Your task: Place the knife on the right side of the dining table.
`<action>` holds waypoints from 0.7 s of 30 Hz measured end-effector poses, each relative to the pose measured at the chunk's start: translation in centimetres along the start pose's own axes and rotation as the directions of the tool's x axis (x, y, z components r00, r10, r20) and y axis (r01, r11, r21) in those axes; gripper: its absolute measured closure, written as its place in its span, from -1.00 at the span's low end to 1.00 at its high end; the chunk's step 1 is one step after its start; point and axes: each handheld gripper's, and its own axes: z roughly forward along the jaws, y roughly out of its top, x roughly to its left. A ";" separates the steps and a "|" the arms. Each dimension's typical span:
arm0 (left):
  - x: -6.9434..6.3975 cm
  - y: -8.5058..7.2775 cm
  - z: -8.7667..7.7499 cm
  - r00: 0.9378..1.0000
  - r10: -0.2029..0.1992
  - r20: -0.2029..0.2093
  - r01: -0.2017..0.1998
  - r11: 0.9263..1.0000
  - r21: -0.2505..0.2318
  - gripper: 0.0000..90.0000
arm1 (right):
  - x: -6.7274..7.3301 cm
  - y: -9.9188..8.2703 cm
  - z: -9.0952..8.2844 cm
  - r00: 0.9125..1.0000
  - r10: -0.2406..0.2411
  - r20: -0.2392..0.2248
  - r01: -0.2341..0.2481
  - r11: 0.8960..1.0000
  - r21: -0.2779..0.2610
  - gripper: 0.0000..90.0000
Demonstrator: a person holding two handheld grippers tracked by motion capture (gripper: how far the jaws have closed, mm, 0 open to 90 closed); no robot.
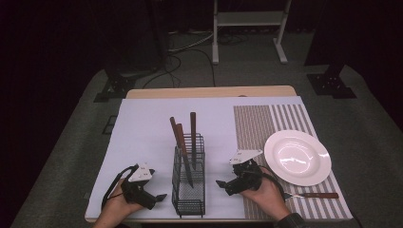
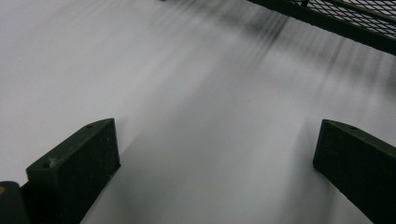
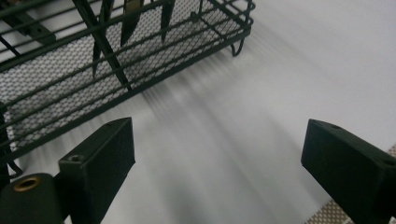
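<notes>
Right tongs [image 1: 221, 184]: jaws wide, nothing between them, facing the wire caddy [image 1: 189, 175] at 9 o'clock. Left tongs [image 1: 160, 196]: jaws wide, empty, at the caddy's 8 o'clock. Judged progress: one knife [image 1: 313, 195] lies at 5 o'clock of the plate [image 1: 297, 157]; three utensils [image 1: 186, 142] stand in the caddy, apparently left to set on the desk [image 1: 142, 128].

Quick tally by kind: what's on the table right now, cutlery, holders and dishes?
Wooden-handled cutlery standing in the wire basket: 3
Wooden-handled utensil lying on the striped mat: 1
Wire basket: 1
White plate: 1
Striped mat: 1
Total: 7
</notes>
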 end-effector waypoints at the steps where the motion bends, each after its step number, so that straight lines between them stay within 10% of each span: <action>1: 0.0 0.0 0.0 1.000 0.000 0.000 0.000 1.000 0.000 -1.00 | 0.0 0.1 -0.1 1.000 -0.001 -0.003 0.001 1.000 -0.004 -0.81; 21: 0.0 0.0 0.0 1.000 -0.005 -0.001 0.005 1.000 -0.003 -1.00 | -1.0 2.9 -2.2 0.999 0.001 -0.032 -0.004 0.995 -0.095 -0.72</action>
